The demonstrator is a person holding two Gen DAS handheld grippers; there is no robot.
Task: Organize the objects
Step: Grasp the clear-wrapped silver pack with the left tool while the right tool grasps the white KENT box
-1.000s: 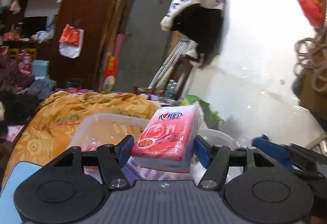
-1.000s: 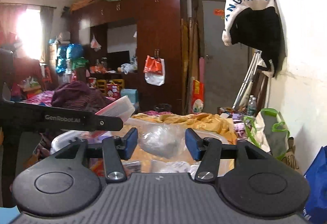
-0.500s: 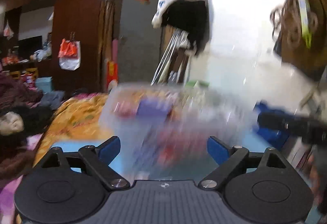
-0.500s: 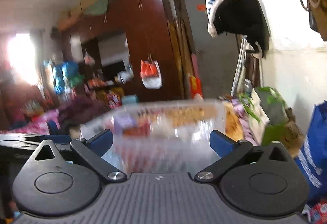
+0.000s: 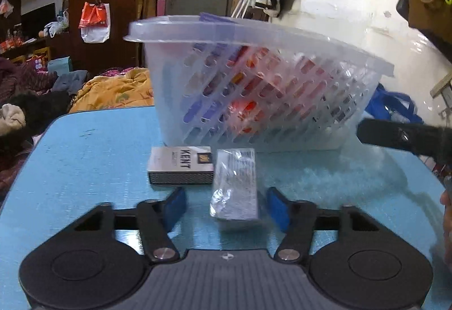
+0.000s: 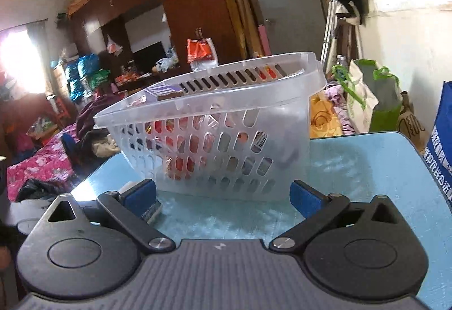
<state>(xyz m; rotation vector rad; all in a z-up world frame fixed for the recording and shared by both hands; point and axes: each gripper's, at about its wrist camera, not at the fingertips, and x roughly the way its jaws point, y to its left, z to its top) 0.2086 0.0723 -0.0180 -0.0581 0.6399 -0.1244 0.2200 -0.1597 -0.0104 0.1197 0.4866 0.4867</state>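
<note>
In the left wrist view a translucent slotted basket (image 5: 254, 78) stands on the blue surface (image 5: 84, 163) across the centre of the frame, its rim running from upper left down toward the right edge; red, orange and purple items show blurred through its slots, too smeared to name; just in front of the basket, in the lower middle of the frame, a grey cigarette pack (image 5: 180, 166) marked KENT lies flat, and right beside it, on its right, lies a clear-wrapped packet (image 5: 236, 185) with small print, its near end reaching down between the blue pads; the left gripper (image 5: 226, 206) has its jaws closing around that packet, a gap still visible on both sides, more on the left, so the pads do not press it yet; at the right edge a black bar (image 5: 395, 134), likely part of the other gripper, crosses in front of the basket's far corner.

In the right wrist view the same basket (image 6: 214, 140) fills the centre, tilted in the frame, a purple box (image 6: 163, 91) poking above its rim at upper left; the right gripper (image 6: 223, 197) has its jaws spread as wide as they go, nothing between them but bare blue surface (image 6: 367, 168), the basket's foot just beyond the pads.
</note>
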